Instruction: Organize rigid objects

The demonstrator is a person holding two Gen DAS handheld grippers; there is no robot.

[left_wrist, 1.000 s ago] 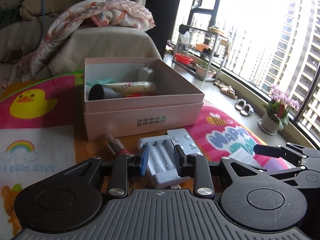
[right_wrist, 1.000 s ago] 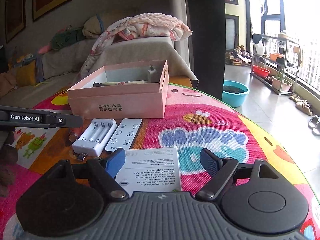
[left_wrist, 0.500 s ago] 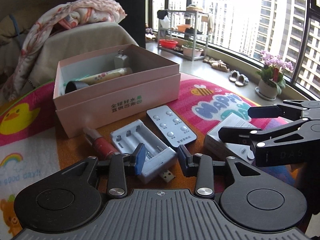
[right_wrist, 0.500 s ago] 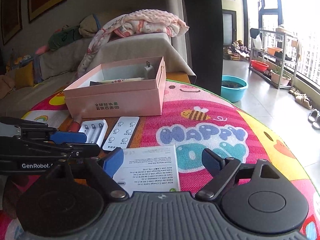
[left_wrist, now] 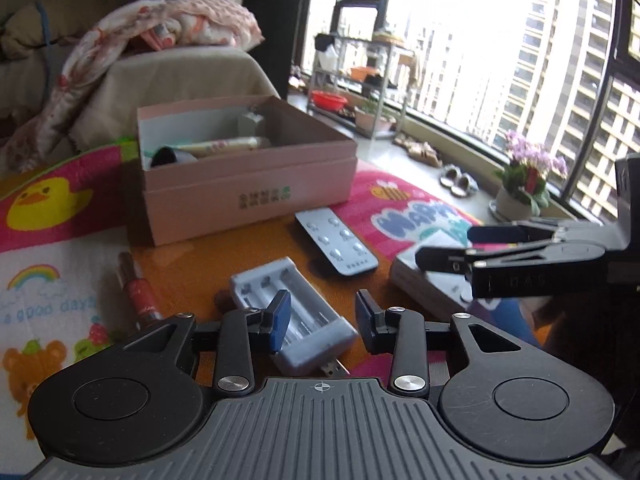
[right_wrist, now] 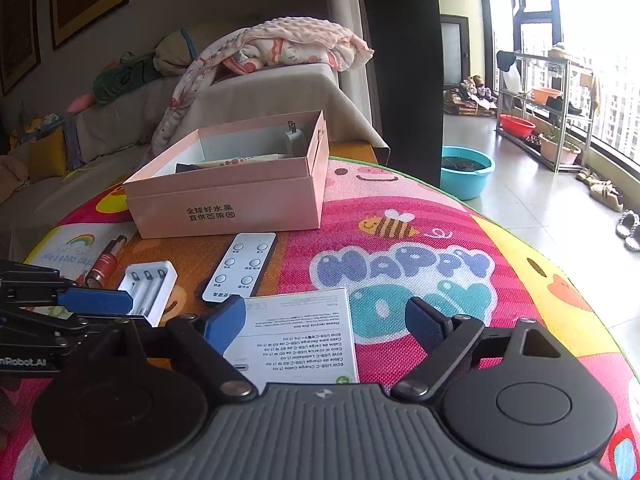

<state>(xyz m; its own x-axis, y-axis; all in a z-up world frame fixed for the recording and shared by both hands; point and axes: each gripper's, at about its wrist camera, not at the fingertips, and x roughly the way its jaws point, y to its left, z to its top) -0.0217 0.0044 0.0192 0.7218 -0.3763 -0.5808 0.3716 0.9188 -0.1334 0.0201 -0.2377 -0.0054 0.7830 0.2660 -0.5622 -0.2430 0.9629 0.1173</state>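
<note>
A: Left gripper [left_wrist: 320,316] status?

B: Jaws apart, nothing held. White battery charger [left_wrist: 294,326] lies flat on the mat [right_wrist: 500,216] between and just ahead of the fingers; its USB plug end points back toward the gripper. Can't tell whether a pad touches it.

A: Right gripper [right_wrist: 326,322]?

B: Jaws spread wide, empty. It sits over the near edge of the white cable box [right_wrist: 304,336], which lies flat with the printed side up. Blue pads are either side of the box, clear of it.

A: Other items?

B: White remote [right_wrist: 241,266] lies flat, just right of the charger and just in front of the pink box [right_wrist: 228,208]. Red battery [right_wrist: 105,262] is left of the charger, near the pink box's front left corner.

A: Pink box?

B: Open top, toward the far edge of the mat. Inside: a plug adapter [right_wrist: 294,140] standing in the far right corner, a patterned tube [left_wrist: 224,146] lying across, and a dark round object [left_wrist: 166,156] at the left end. Anything else in there is hidden by the wall.

A: Grippers relative to each other?

B: Side by side, close. In the left wrist view, the right one's fingers reach over the cable box's top.
</note>
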